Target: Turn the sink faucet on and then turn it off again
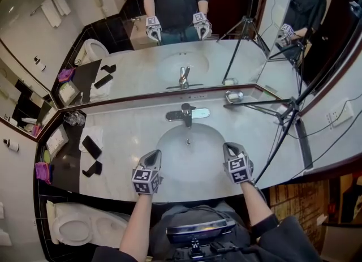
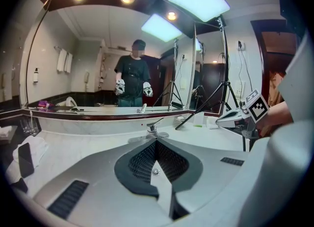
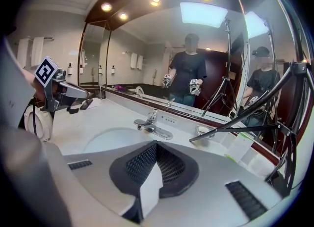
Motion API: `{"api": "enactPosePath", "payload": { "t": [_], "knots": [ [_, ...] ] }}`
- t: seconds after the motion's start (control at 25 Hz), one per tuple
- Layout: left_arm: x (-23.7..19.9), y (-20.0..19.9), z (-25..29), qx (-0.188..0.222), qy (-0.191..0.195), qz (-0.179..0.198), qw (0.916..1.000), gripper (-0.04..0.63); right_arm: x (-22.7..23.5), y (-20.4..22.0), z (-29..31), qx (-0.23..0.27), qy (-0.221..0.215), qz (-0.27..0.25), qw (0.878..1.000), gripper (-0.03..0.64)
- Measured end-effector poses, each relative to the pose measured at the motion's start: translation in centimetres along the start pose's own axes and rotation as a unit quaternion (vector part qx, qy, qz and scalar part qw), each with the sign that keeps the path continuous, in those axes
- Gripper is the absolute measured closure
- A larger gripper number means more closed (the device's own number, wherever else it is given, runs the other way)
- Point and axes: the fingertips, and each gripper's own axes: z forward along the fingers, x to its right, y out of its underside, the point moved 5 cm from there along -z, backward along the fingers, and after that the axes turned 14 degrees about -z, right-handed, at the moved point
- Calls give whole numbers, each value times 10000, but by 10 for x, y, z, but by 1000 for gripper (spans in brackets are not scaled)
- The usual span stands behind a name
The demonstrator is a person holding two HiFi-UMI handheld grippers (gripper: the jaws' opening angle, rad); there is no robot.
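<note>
1. A mirror runs along the wall behind the surface and reflects the person holding both tools.
2. The pale marble surface extends left and right of the person. A toilet stands below its left end.
3. The oval sink is set into the surface directly in front of the person.
4. A black tripod stands on the right part of the surface, with one leg reaching toward the soap dish.
5. The left tool hovers over the near left rim of the sink. Its jaws are closed together with nothing between them, as the left gripper view confirms.
6. The right tool hovers over the near right rim. Its jaws are likewise closed and empty in the right gripper view.
7. The faucet sits at the middle of the sink's back rim, just below the mirror. It is apart from both tools, and neither touches it.
8. A dark phone lies on a white cloth at the left of the surface.
</note>
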Motion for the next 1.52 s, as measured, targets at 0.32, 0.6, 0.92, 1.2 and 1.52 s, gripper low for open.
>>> {"api": "enactPosePath", "payload": {
  "t": [0.32, 0.6, 0.92, 1.2, 1.52],
  "knots": [
    [6, 2, 2, -36, -9, 115, 9999, 598, -2, 2, 4, -46, -82, -130, 9999, 598],
    [6, 2, 8, -69, -41, 133, 9999, 598, -8, 2, 26, -43, -167, -612, 9980, 595],
    [3, -1, 27, -183, -33, 240, 9995, 598, -6, -22, 63, -112, -57, -1719, 9850, 555],
    [-1, -1, 50, -279, -31, 366, 9989, 598, 1, -52, 110, -129, -79, -3023, 9531, 481],
    [-1, 1, 80, -406, 35, 384, 9984, 598, 5, -70, 181, -270, -286, -4635, 8852, 388]
  ]
}}
